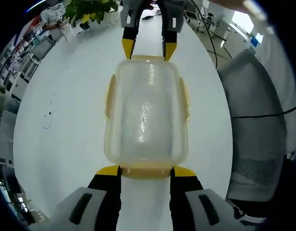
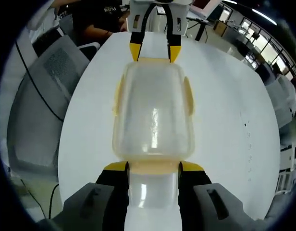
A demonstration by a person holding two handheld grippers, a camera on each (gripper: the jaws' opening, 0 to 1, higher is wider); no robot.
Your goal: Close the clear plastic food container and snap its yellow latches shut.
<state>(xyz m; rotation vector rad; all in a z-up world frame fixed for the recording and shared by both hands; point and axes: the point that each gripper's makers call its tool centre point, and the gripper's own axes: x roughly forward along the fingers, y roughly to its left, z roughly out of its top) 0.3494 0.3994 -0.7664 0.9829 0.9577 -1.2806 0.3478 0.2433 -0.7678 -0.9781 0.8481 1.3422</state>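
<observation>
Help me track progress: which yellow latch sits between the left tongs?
The short-end yellow latch at the left gripper view's bottom, flanked by the left tongs; the long-side latches lie farther off.

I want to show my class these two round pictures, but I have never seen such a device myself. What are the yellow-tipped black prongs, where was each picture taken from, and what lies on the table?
No robot arm here: a person holds a two-pronged hand gripper in each hand, and each carries a fisheye camera looking along its own prongs. The left gripper rises from the bottom of the left gripper view; the right gripper does likewise in its view. Each also appears at the far end of the other's picture. Between them, on a white table, lies a clear plastic food container with its lid on and yellow latches along its edges. The open prongs flank its two short ends; whether they press it I cannot tell. Chairs stand beside the table.
</observation>
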